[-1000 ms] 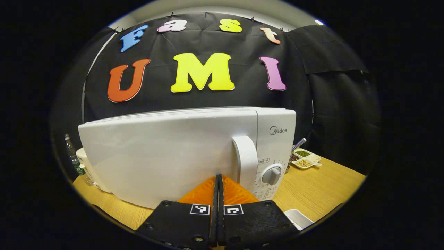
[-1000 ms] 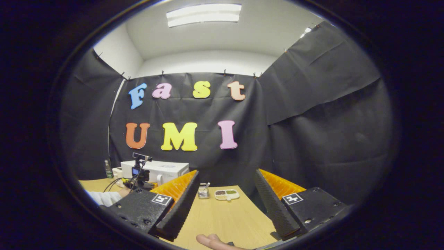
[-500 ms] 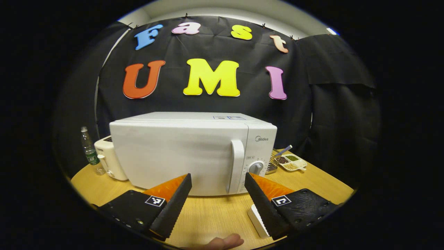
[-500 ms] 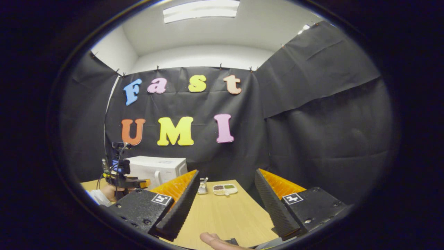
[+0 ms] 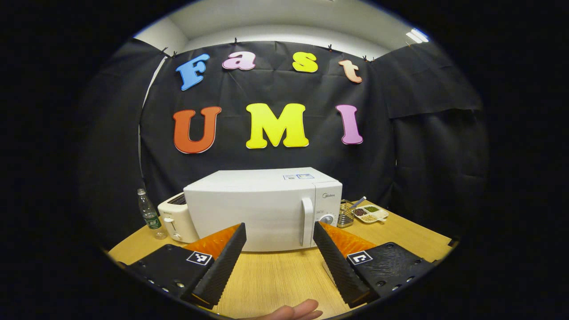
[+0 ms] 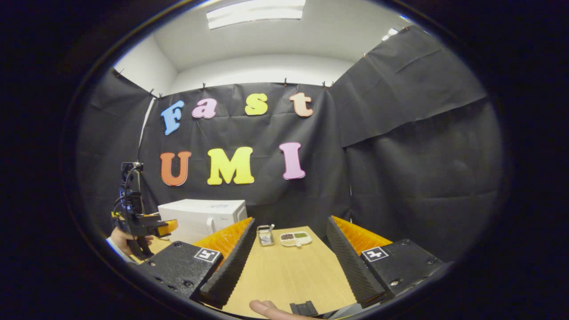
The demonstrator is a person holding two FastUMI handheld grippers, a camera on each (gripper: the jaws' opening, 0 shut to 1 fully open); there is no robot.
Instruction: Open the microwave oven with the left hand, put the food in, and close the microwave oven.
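Microwave (image 5: 262, 209) sits door shut at the back of the surface (image 5: 275, 278), left gripper (image 5: 278, 262) and right gripper (image 6: 289, 262) both spread, empty, well short; task looks finished or unstarted, handle (image 5: 306, 221) next.

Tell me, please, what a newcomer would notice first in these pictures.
The big white box-shaped microwave oven stands shut at the centre of the light wooden table, straight ahead of the open left claw. A small cream toaster sits beside it. The right claw hangs open over bare tabletop.
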